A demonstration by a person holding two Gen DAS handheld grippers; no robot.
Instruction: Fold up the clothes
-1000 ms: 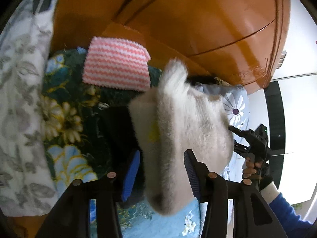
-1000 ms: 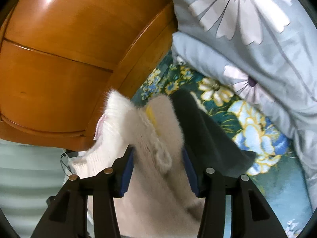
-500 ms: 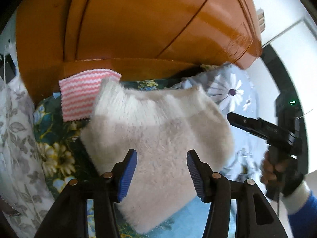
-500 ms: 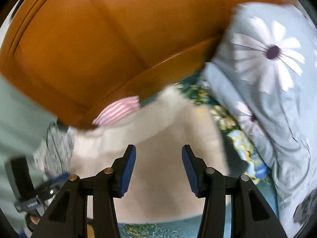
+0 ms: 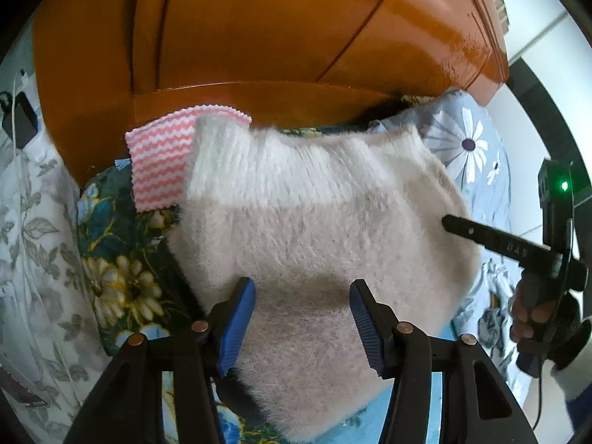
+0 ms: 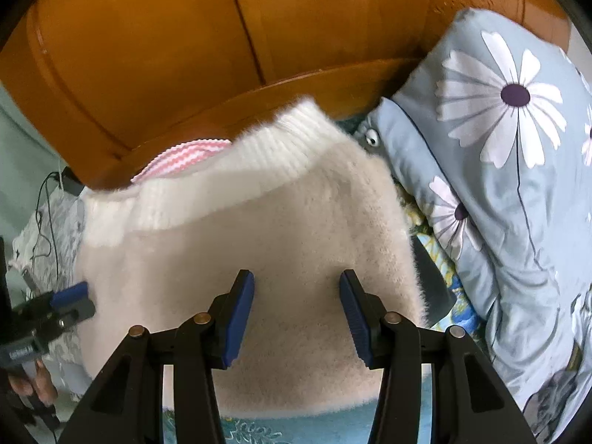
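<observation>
A fluffy cream sweater [image 5: 314, 229] with a white ribbed band lies folded flat on the floral bedspread [image 5: 111, 259], on top of a dark garment [image 6: 433, 288]. It also fills the right wrist view [image 6: 259, 251]. My left gripper [image 5: 301, 318] is open and empty just above its near edge. My right gripper [image 6: 296, 310] is open and empty over the sweater too; it shows at the right of the left wrist view [image 5: 458, 227].
A pink-and-white zigzag cloth [image 5: 162, 162] lies folded behind the sweater, against the wooden headboard [image 5: 259, 37]. A blue daisy pillow [image 6: 499, 166] lies to the right. A grey leaf-print cover [image 5: 33, 240] and a charger cable [image 5: 18, 111] are at the left.
The sweater was held up in both grippers; it has been laid down flat and let go. Both grippers have opened and drawn back a little.
</observation>
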